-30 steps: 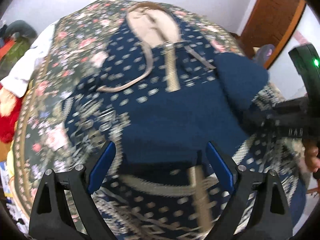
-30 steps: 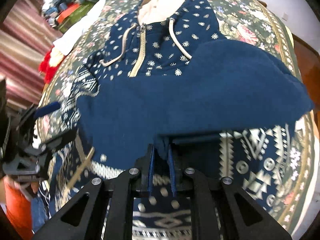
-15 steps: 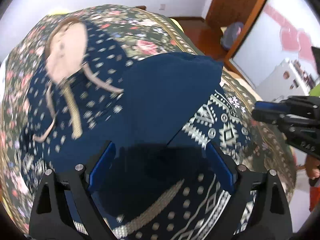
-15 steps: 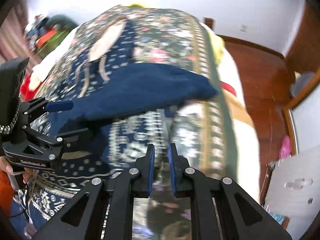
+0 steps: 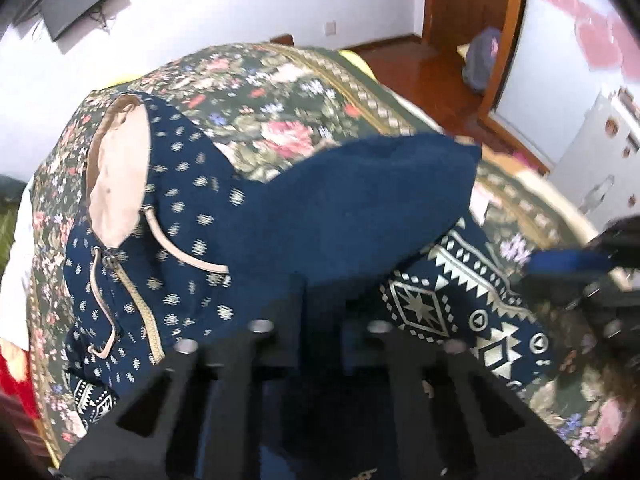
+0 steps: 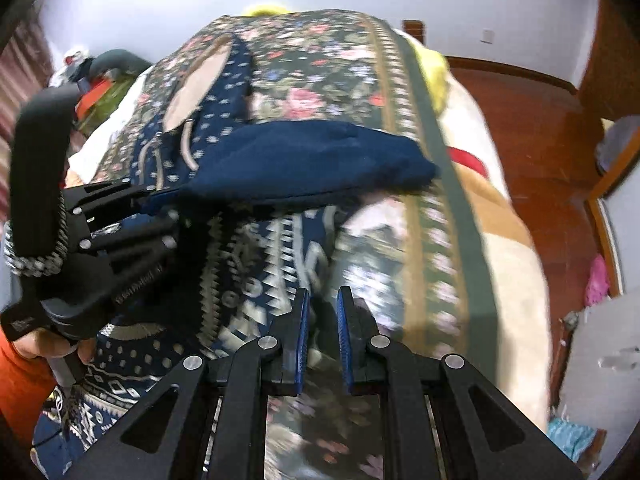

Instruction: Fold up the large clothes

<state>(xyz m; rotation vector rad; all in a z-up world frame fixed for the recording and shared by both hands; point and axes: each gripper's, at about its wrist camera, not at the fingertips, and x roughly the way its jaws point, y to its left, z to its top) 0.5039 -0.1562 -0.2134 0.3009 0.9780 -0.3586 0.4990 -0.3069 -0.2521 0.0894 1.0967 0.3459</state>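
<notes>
Across the bed's floral cover (image 5: 288, 92) lies a navy hooded zip sweatshirt (image 5: 192, 240), front up, with small pale motifs on the chest, broad white geometric bands lower down and a beige-lined hood (image 5: 116, 184) at the far end; two beige drawstrings (image 5: 180, 252) trail beside its zip. One plain navy part of the garment, inside showing, is folded over the chest and sticks out toward the bed's edge (image 6: 304, 160). The left gripper (image 5: 322, 292) is closing its jaws on the near edge of that folded part, with the cloth between the fingers; the right wrist view shows the same gripper (image 6: 156, 196) at the flap's left end, held by a hand (image 6: 44, 344) in an orange sleeve. The right gripper (image 6: 322, 320) has its blue-padded jaws drawn together with only a narrow gap and nothing between them, hanging above the patterned hem and the cover. No container shows on the bed. Beyond the bed are a red-brown wooden floor (image 6: 532, 120) and a wooden door frame (image 5: 472, 20)
</notes>
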